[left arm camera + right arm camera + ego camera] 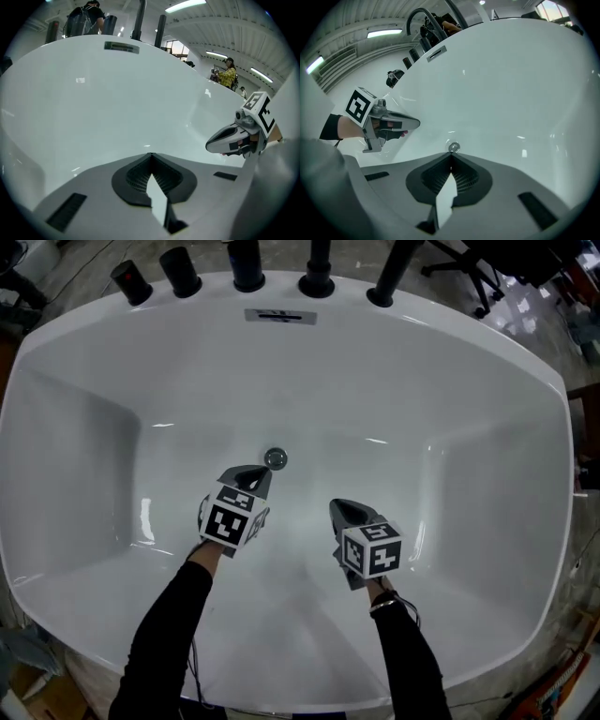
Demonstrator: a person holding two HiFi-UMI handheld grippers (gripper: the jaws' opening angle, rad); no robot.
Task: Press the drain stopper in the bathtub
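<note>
The small round chrome drain stopper (275, 458) sits in the floor of the white bathtub (450, 409). My left gripper (260, 472) is shut with nothing in it, its tip just short of the stopper on the near left. My right gripper (339, 510) is also shut and empty, lower and to the right of the drain. In the right gripper view the stopper (453, 147) shows just beyond my shut right gripper (451, 165), with the left gripper (415, 123) off to the left. The left gripper view shows only tub wall past the left gripper (150, 154); the stopper is hidden there.
Black faucet handles and a spout (248, 266) line the tub's far rim above an overflow plate (280, 316). The tub walls curve up on all sides. An office chair (464, 263) stands beyond the rim. People (228, 73) stand far off.
</note>
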